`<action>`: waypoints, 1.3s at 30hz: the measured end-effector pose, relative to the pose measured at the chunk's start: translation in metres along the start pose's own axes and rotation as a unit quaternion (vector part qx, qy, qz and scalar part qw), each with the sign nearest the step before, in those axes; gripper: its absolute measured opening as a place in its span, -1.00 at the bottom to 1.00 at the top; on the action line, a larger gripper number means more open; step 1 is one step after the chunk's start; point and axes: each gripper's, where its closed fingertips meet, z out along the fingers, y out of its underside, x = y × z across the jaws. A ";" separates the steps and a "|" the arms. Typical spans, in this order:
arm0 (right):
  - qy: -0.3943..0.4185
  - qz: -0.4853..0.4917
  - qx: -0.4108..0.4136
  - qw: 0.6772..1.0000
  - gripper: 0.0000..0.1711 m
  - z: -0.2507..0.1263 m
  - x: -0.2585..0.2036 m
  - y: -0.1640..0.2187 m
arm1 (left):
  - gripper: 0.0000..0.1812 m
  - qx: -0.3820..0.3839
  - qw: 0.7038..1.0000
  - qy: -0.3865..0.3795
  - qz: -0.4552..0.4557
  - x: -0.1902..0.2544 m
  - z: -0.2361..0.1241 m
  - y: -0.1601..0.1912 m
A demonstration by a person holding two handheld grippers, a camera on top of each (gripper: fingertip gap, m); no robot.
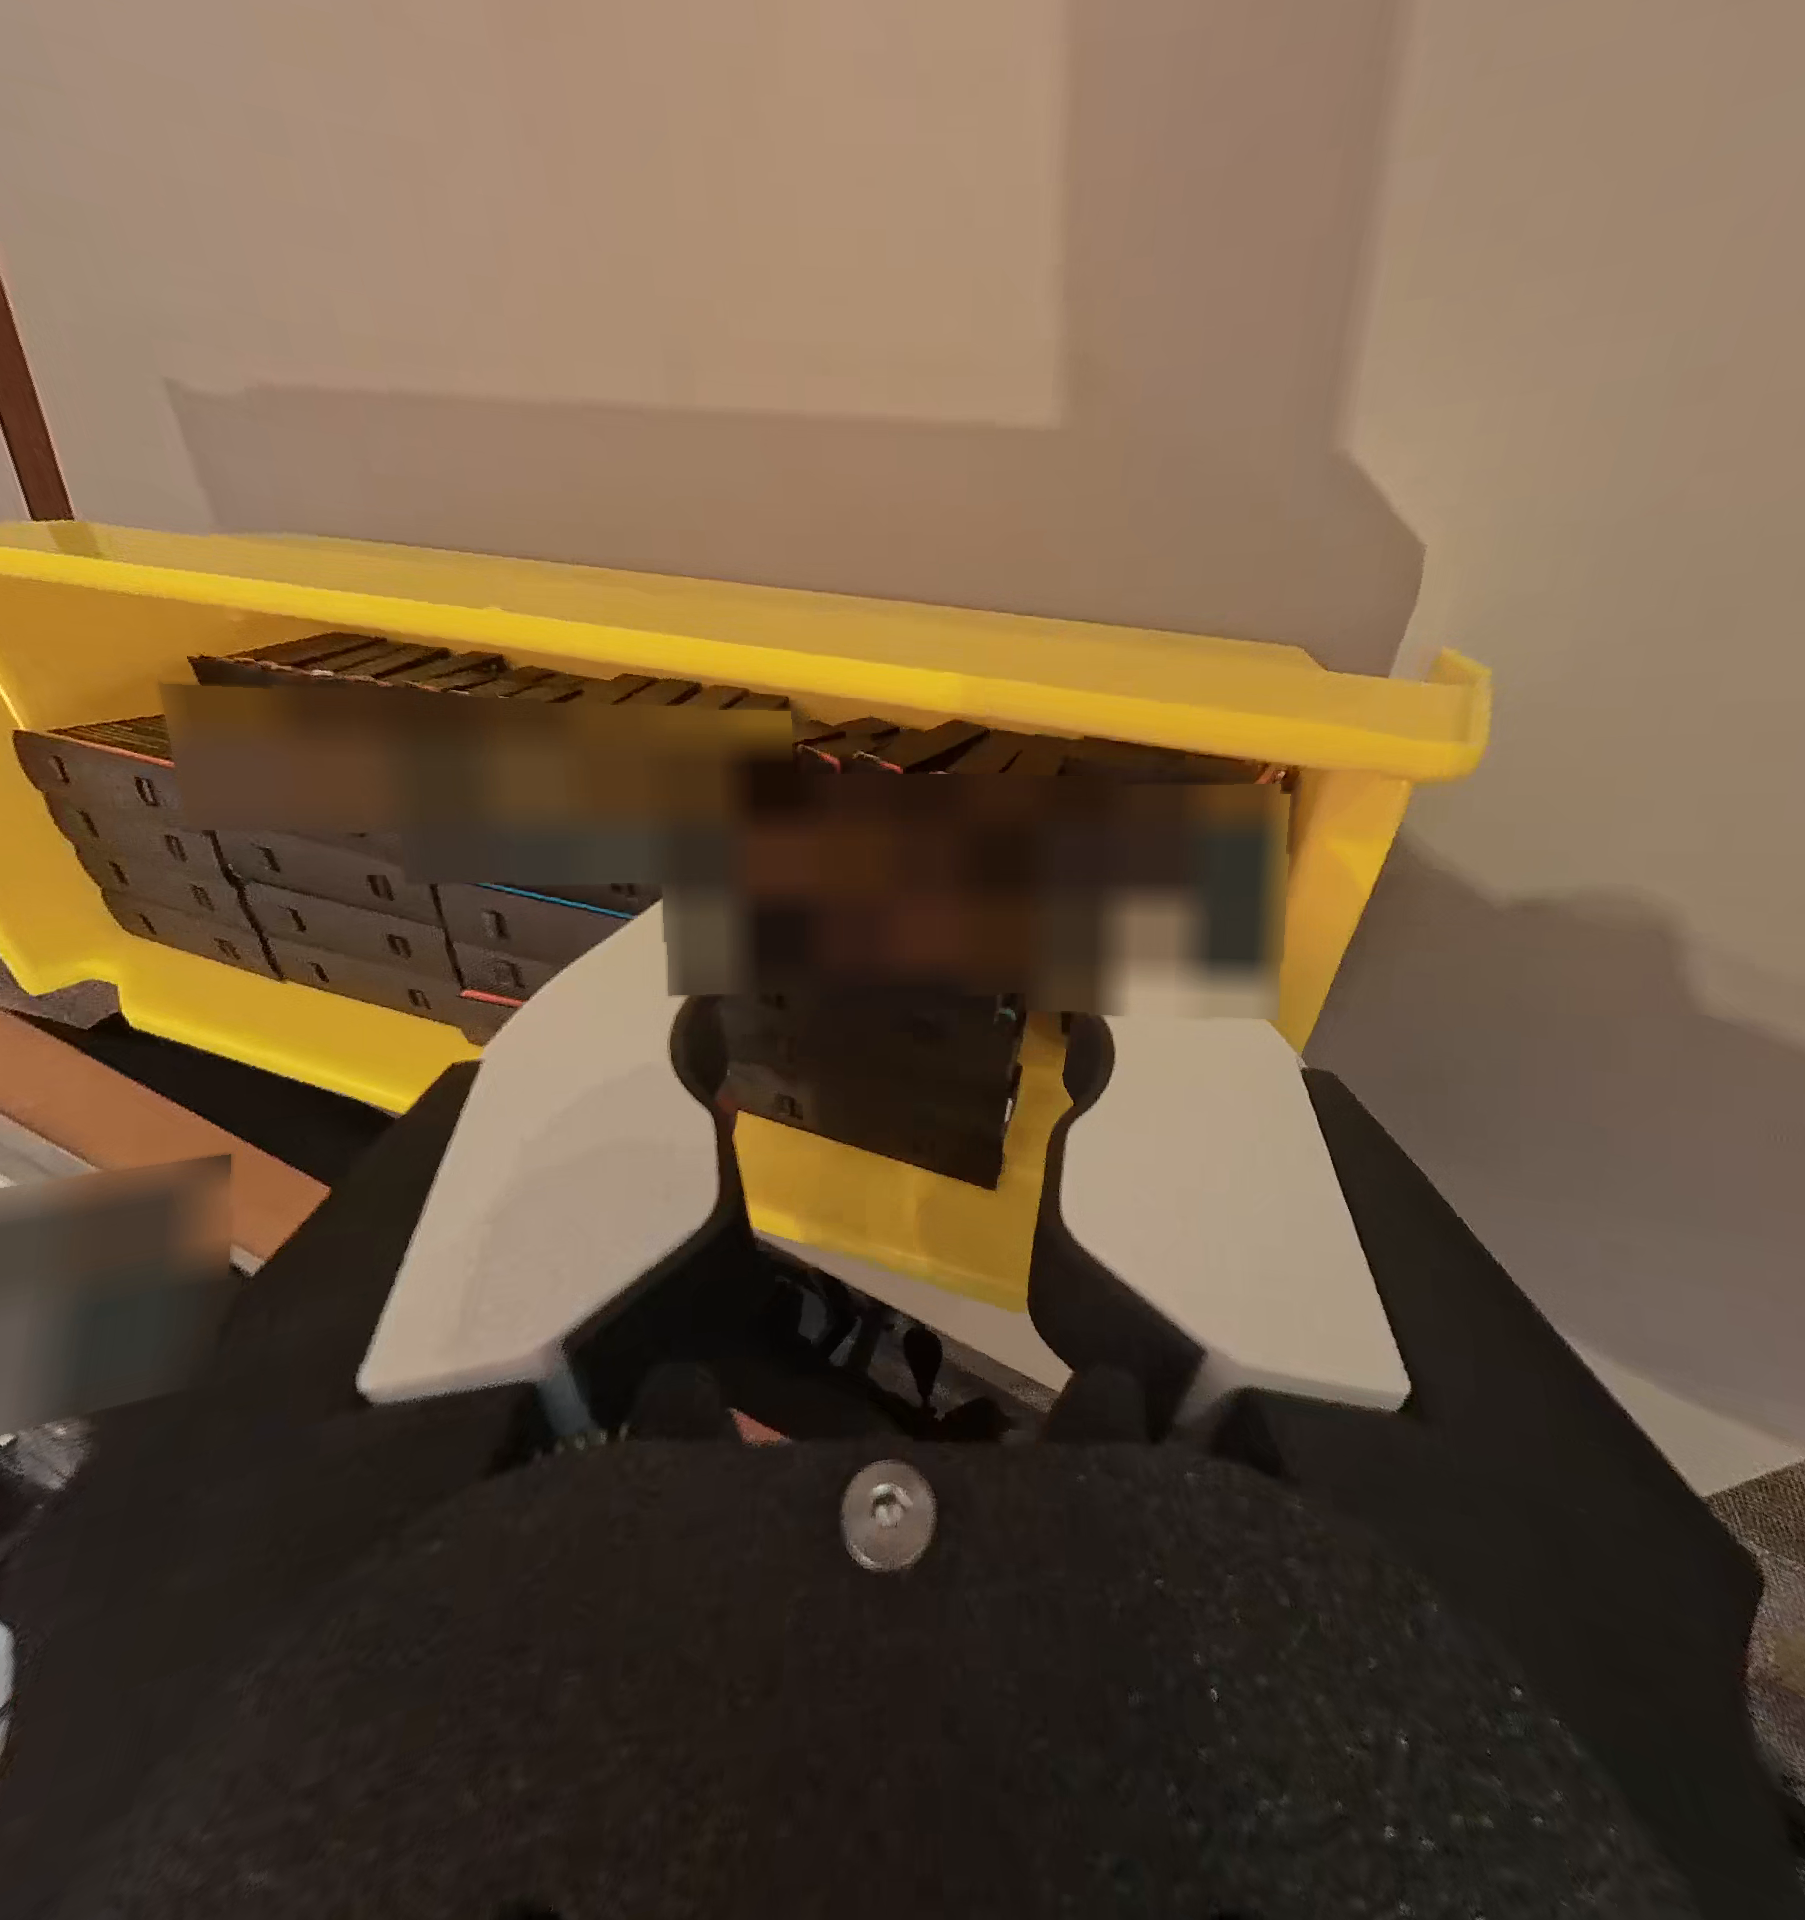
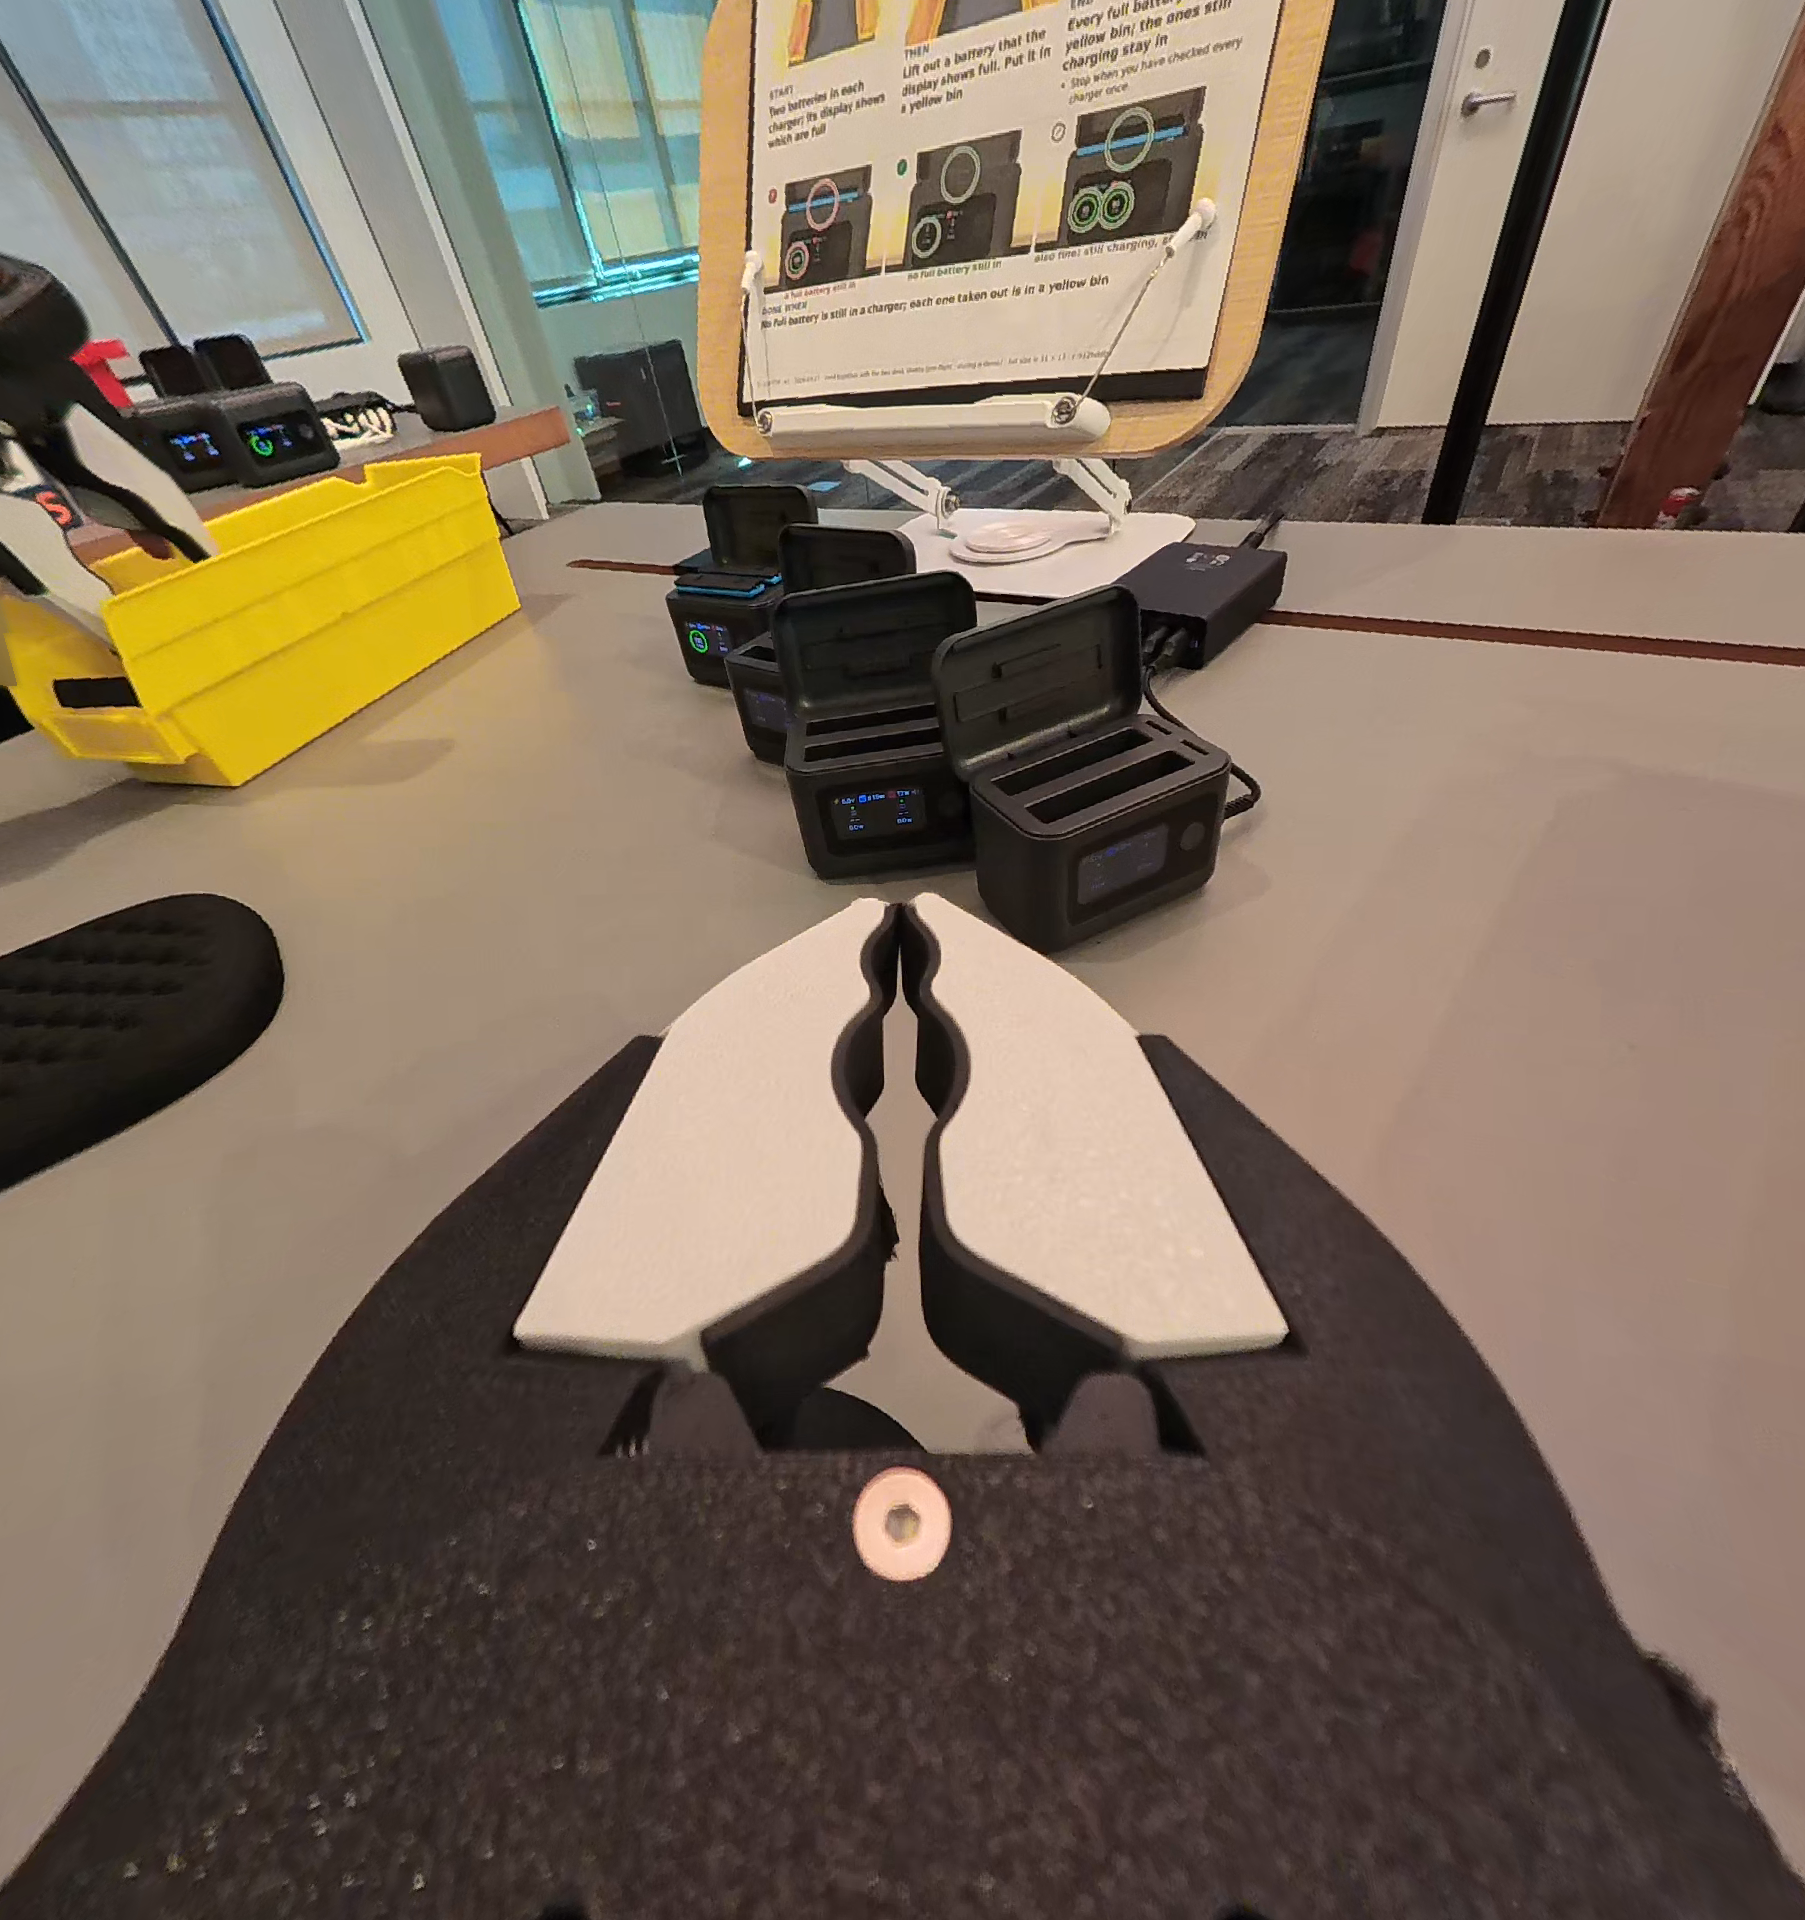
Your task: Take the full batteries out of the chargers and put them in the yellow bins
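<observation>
Stacked black batteries [image 1: 358,914] fill the yellow bin [image 1: 732,644], which sits on the grey table [image 2: 565,935] at 10 o'clock from the right gripper [image 2: 899,914]; the left gripper [image 1: 893,1029] hangs at the bin's open front, fingers spread apart with nothing between them; 4 chargers [image 2: 1085,821] with lids raised cluster at 12 o'clock of the right gripper, the nearest showing 2 bare slots; the right gripper's fingers are pressed together, holding nothing; behind the chargers at 12 o'clock stand a black power brick [image 2: 1204,582] and an instruction board [image 2: 981,208] on a white stand.
</observation>
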 end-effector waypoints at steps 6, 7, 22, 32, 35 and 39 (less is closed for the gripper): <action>-0.003 0.003 0.010 1.000 -1.00 -0.002 0.000 -0.002 | -0.39 -0.016 0.999 -0.022 0.018 -0.002 -0.001 0.002; -0.004 0.003 0.011 1.000 -1.00 -0.002 0.000 -0.003 | -0.41 -0.014 0.999 -0.025 0.019 -0.002 -0.001 0.002; -0.004 -0.004 0.013 1.000 -1.00 -0.002 -0.002 -0.004 | -0.59 0.041 0.997 -0.067 0.016 0.017 -0.030 0.004; -0.007 -0.007 0.008 1.000 -1.00 -0.001 -0.003 -0.002 | -0.65 0.003 1.000 0.008 0.024 0.059 -0.010 0.012; -0.008 -0.005 0.012 1.000 -1.00 -0.002 -0.003 -0.003 | -0.68 -0.001 1.000 0.019 0.010 0.057 -0.006 0.012; -0.009 -0.002 0.014 1.000 -1.00 -0.003 -0.003 -0.004 | -0.76 -0.002 1.000 0.031 -0.003 0.055 -0.004 0.013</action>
